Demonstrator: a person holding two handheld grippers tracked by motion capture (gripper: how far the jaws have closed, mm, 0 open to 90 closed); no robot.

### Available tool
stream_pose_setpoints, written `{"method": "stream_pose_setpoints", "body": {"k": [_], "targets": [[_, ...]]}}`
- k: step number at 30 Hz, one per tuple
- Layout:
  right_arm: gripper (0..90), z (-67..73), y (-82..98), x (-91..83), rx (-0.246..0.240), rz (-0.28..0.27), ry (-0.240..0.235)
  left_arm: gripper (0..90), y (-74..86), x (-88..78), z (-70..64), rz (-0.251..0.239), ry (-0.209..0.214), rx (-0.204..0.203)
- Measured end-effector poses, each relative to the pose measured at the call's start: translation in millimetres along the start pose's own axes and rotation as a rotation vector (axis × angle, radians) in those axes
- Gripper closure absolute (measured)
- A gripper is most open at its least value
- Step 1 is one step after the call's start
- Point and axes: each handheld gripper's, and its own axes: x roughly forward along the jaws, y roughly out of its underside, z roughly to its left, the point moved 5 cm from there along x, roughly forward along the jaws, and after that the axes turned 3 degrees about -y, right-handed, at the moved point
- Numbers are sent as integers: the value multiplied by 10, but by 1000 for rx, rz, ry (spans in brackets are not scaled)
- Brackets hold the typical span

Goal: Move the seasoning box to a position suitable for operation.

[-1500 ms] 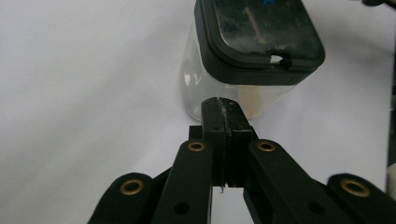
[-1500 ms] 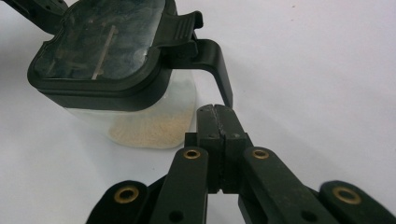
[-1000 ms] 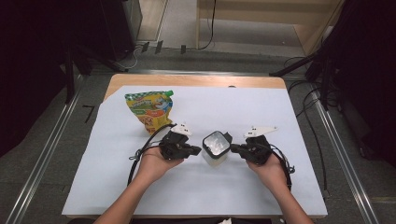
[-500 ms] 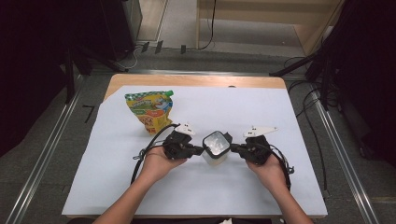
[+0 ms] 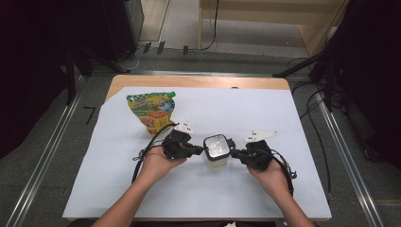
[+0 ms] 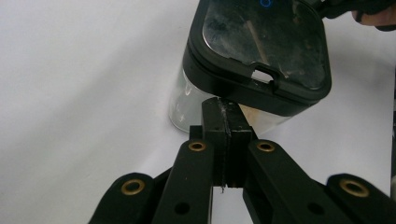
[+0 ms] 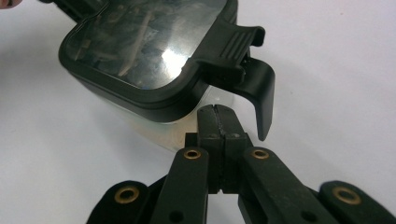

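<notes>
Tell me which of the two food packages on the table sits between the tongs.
The clear square container with the black-rimmed lid. The colourful green-capped pouch lies apart, farther back on the left.

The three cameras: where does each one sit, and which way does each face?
High view: above the table, looking forward and down; both forearms enter from below.
Left gripper view: on the left gripper, shut, facing the clear container.
Right gripper view: on the right gripper, shut, facing the container's lid latch.
Shared: all three see the container.
</notes>
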Motion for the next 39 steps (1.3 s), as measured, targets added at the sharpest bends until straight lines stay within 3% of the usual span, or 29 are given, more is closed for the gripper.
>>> {"method": "stream_pose_setpoints", "body": {"k": [13,21,27,29,33,34,39], "targets": [[900,127,37,8,9,-1,-29,900,-9,-5,86,-3,12,-36],[900,154,55,20,13,9,-30,900,-40,12,125,-2,2,-17],[900,143,49,21,4,5,-36,887,-26,9,151,-6,19,-9],[900,141,40,-6,13,-2,-40,840,-6,-6,168,1,28,-3],[900,123,29,-106,-2,-10,-44,715,21,-81,212,9,9,50],[900,109,28,-132,0,-17,-45,643,21,-96,217,3,13,56],[900,26,30,-259,22,-43,-30,520,18,-166,220,-30,78,52]]}}
